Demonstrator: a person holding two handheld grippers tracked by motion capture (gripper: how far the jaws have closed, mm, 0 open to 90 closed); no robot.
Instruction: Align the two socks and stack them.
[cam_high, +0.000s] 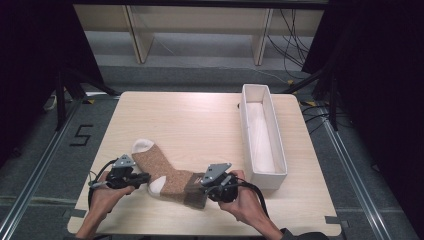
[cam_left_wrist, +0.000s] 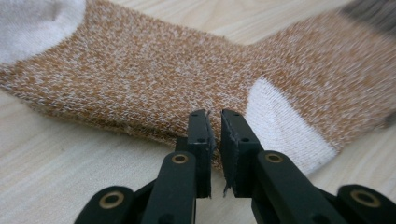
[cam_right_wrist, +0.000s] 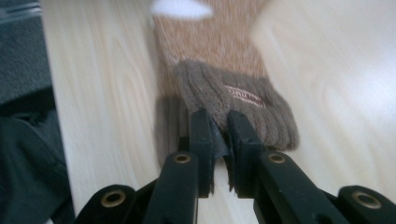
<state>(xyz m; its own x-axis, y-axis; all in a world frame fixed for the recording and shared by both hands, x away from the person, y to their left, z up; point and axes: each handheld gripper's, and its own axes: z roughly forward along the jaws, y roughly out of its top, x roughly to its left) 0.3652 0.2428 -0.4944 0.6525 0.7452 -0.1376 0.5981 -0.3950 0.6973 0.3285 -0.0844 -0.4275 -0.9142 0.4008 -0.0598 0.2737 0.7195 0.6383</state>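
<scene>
An orange-brown sock (cam_high: 167, 172) with a white toe, a white heel and a grey-brown cuff lies on the wooden table (cam_high: 190, 120) near its front edge. My left gripper (cam_high: 146, 178) comes in from the left at the sole, just beside the white heel. In the left gripper view its jaws (cam_left_wrist: 217, 117) stand almost together, pinching the sock's (cam_left_wrist: 140, 79) near edge. My right gripper (cam_high: 204, 190) is at the cuff end. In the right gripper view its jaws (cam_right_wrist: 219, 116) are shut on the rim of the ribbed cuff (cam_right_wrist: 233, 91), which is raised a little over its shadow.
A long white open box (cam_high: 245, 127) stands along the table's right side, just right of my right hand. A black cable loops from each gripper. Dark floor with rails lies on both sides, and wooden shelf legs stand behind the table.
</scene>
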